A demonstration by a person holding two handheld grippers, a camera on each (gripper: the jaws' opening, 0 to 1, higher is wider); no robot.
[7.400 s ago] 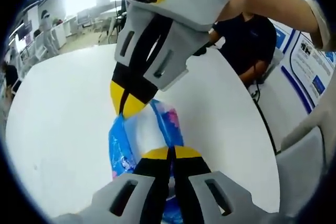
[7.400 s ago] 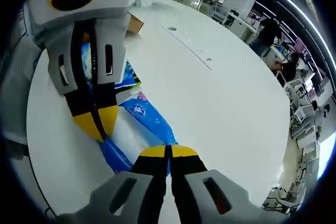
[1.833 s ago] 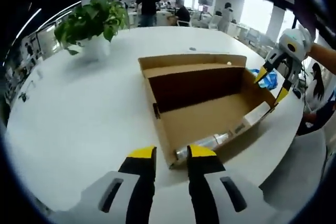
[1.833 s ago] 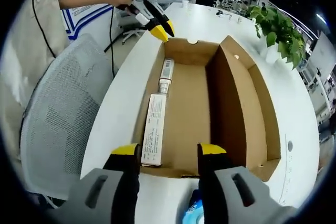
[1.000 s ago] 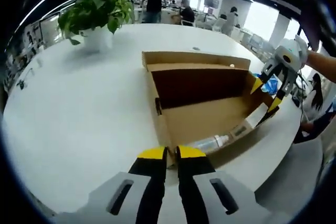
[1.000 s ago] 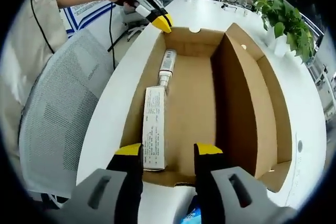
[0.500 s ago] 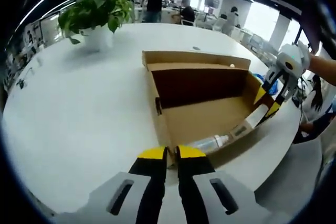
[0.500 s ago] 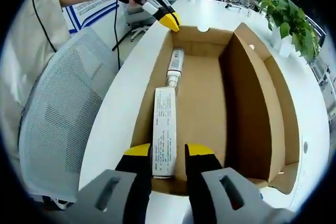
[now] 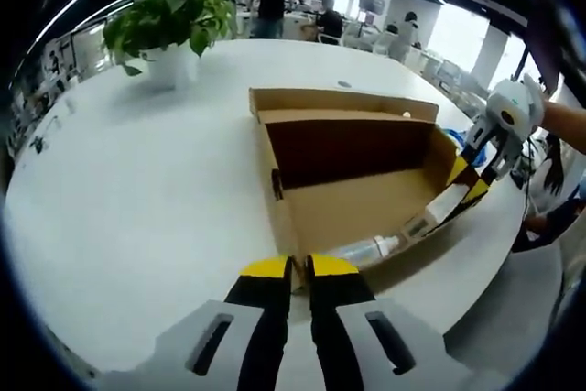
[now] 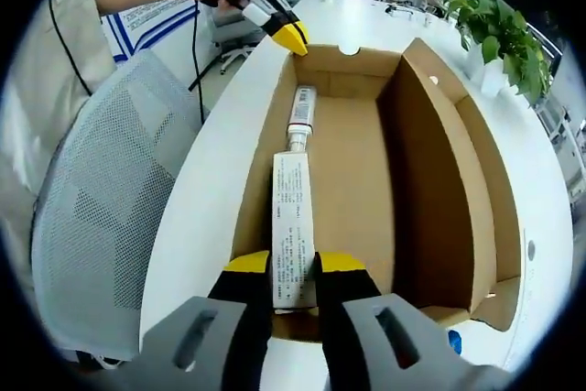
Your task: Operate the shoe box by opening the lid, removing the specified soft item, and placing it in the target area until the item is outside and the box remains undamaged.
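Left tool (image 9: pixel 296 270) pinches the shoe box (image 9: pixel 357 199) wall. Right tool (image 10: pixel 295 266) squeezes the long white carton (image 10: pixel 293 222) lying inside, just ahead. Next, I think, lift it out onto the worktop (image 9: pixel 137 190).

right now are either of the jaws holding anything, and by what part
Left gripper pinches the near corner of the cardboard box. Right gripper closes over the box's opposite end wall, beside the near end of the white carton; whether it grips wall or carton cannot be told.
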